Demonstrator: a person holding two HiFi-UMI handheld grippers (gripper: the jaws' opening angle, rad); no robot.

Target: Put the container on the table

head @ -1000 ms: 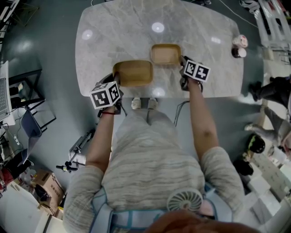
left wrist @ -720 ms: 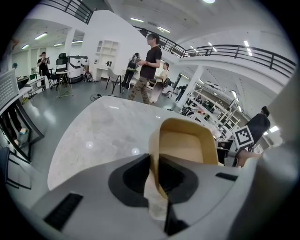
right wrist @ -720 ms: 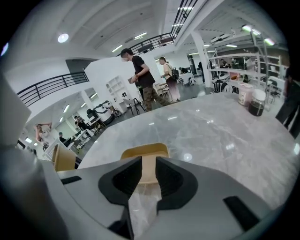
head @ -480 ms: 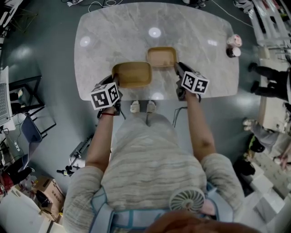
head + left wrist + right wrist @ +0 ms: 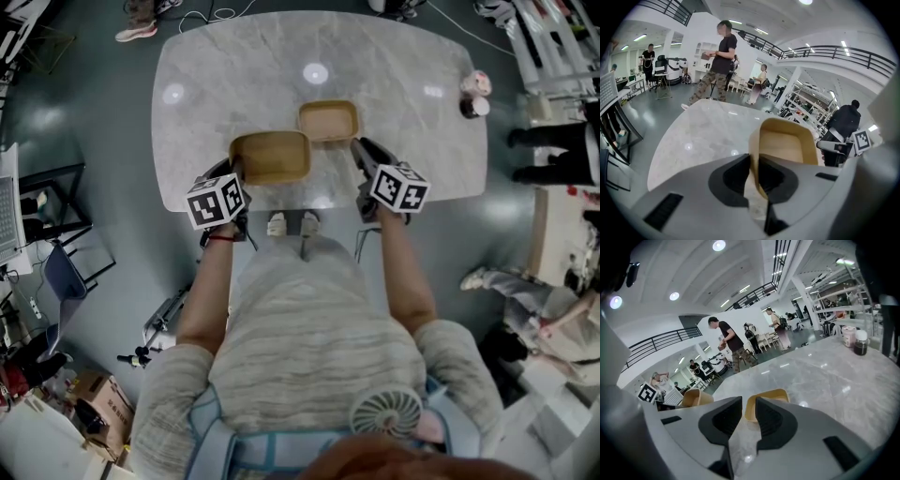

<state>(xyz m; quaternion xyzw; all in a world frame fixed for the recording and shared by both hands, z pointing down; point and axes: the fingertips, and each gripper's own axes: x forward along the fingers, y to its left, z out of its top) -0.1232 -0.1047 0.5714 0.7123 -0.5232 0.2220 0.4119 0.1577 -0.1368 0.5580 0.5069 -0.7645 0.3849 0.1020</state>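
Two tan containers are over the marble table (image 5: pixel 234 66). The larger container (image 5: pixel 272 157) sits near the table's front edge, and my left gripper (image 5: pixel 236 169) is shut on its left wall. In the left gripper view that wall (image 5: pixel 754 157) is pinched between the jaws of the left gripper (image 5: pixel 754 176). The smaller container (image 5: pixel 329 121) rests on the table farther back, with nothing holding it. My right gripper (image 5: pixel 357 147) is to its right and nearer to me, apart from it. The right gripper (image 5: pixel 749 414) is open and empty in its own view, the small container (image 5: pixel 771 396) lying beyond the tips.
A pale cup (image 5: pixel 475 82) and a dark jar (image 5: pixel 468 106) stand at the table's far right edge. People walk on the floor beyond the table (image 5: pixel 729 345). A desk and chair (image 5: pixel 52 234) stand left of me.
My right gripper has drawn back from the smaller container toward the table's front edge, leaving it on the table. The left gripper and its container have stayed put.
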